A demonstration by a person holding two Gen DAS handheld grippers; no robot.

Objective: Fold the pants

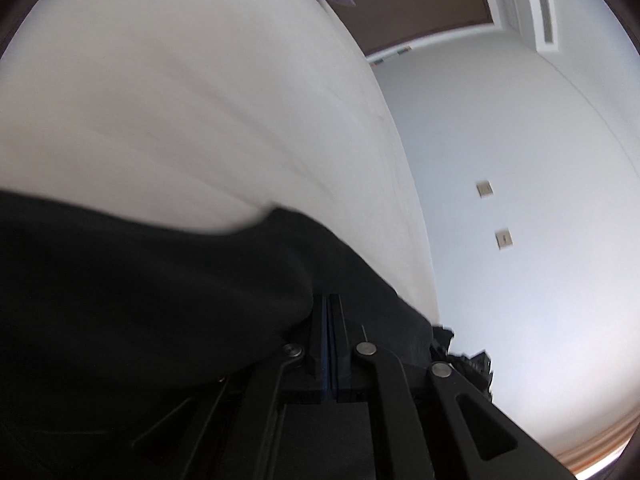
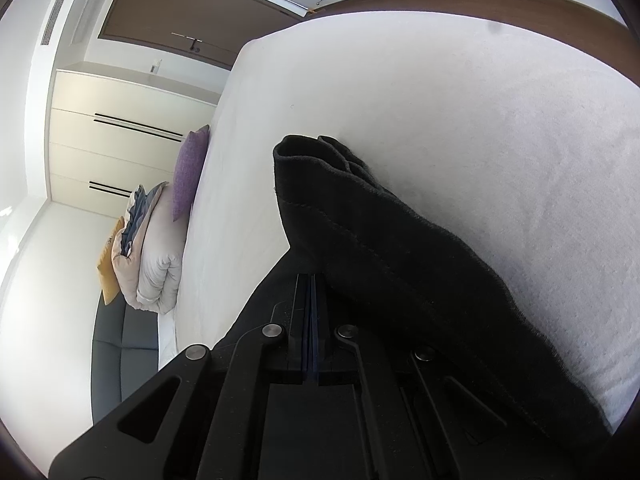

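The black pants (image 1: 160, 280) lie on a white bed (image 1: 200, 100). In the left wrist view the cloth spreads to the left and wraps both sides of my left gripper (image 1: 330, 300), whose jaws are pressed together on a fold of it. In the right wrist view the pants (image 2: 380, 240) run from a bunched leg hem (image 2: 304, 152) back along the white sheet (image 2: 440, 100) to my right gripper (image 2: 311, 280). That gripper's jaws are also together, with black cloth on either side of the fingertips. Neither gripper shows in the other's view.
A purple pillow (image 2: 188, 172), folded duvets (image 2: 156, 256) and a yellow cushion (image 2: 108, 268) are stacked at one end of the bed, beside a grey upholstered seat (image 2: 120, 352). Cream wardrobe doors (image 2: 120, 140) stand behind. A white wall (image 1: 520, 200) lies past the bed's edge.
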